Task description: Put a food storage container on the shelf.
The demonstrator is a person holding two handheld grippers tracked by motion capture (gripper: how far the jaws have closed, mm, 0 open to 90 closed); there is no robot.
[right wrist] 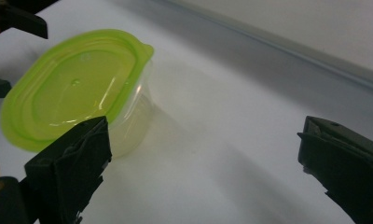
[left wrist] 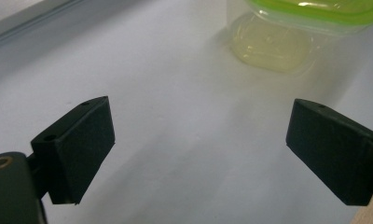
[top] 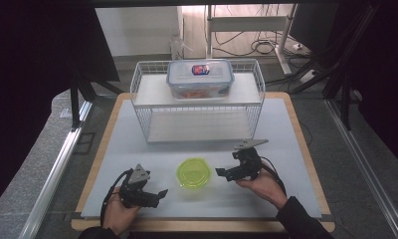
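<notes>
Green-lidded container (top: 193, 173) sits between both hand-held grippers, left (top: 159, 193) and right (top: 221, 172); each spread, empty.

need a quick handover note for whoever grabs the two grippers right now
Left gripper: open, empty, left of the green-lidded container.
Right gripper: open, empty, right of that container.
The container stands lidded on the white mat, untouched, between both grippers.
Wire basket rack behind it carries a blue-lidded food box on top.
Done: nothing gripped yet.
Left: likely grasping the green-lidded container.
</notes>
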